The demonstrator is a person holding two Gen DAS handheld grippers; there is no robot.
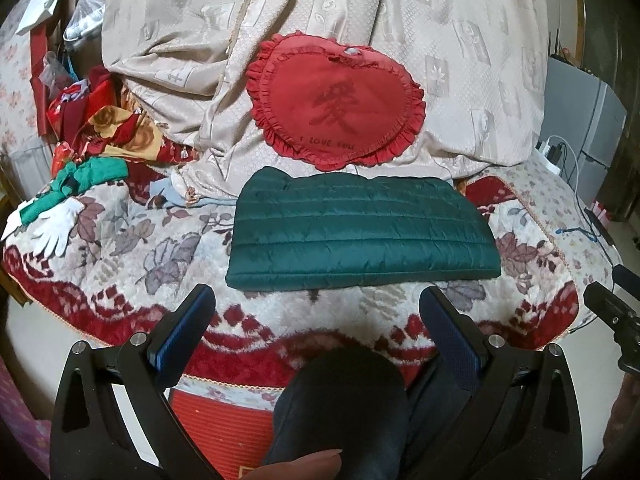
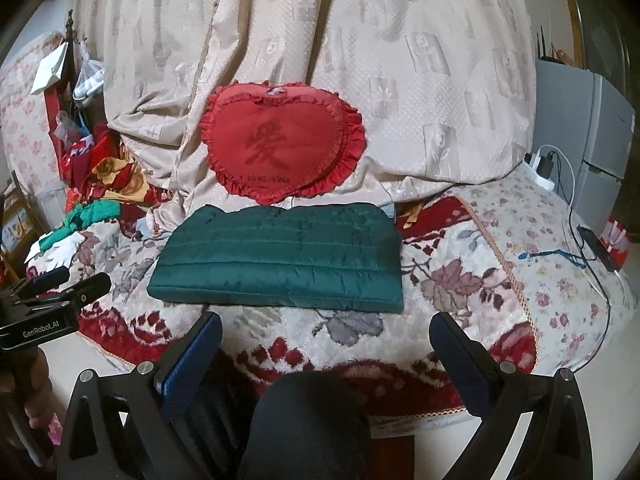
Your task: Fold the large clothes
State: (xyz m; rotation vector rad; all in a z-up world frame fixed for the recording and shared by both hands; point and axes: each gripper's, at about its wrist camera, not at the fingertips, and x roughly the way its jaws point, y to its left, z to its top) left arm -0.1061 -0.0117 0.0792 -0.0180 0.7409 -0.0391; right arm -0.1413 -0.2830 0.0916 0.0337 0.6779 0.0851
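A dark green quilted jacket [image 1: 360, 232] lies folded into a flat rectangle on the floral blanket [image 1: 132, 256]; it also shows in the right wrist view [image 2: 280, 258]. My left gripper [image 1: 316, 304] is open and empty, held back from the jacket's near edge. My right gripper [image 2: 326, 332] is open and empty, also short of the near edge. Each gripper appears at the side of the other's view: the right one [image 1: 616, 300], the left one [image 2: 60, 284].
A red heart-shaped cushion [image 1: 336, 100] leans on a beige quilt [image 1: 400, 20] behind the jacket. Green cloth and white gloves [image 1: 56, 224] lie at the left. Cables and a phone [image 2: 600, 248] lie at the right edge. My dark knee [image 1: 340, 400] is below.
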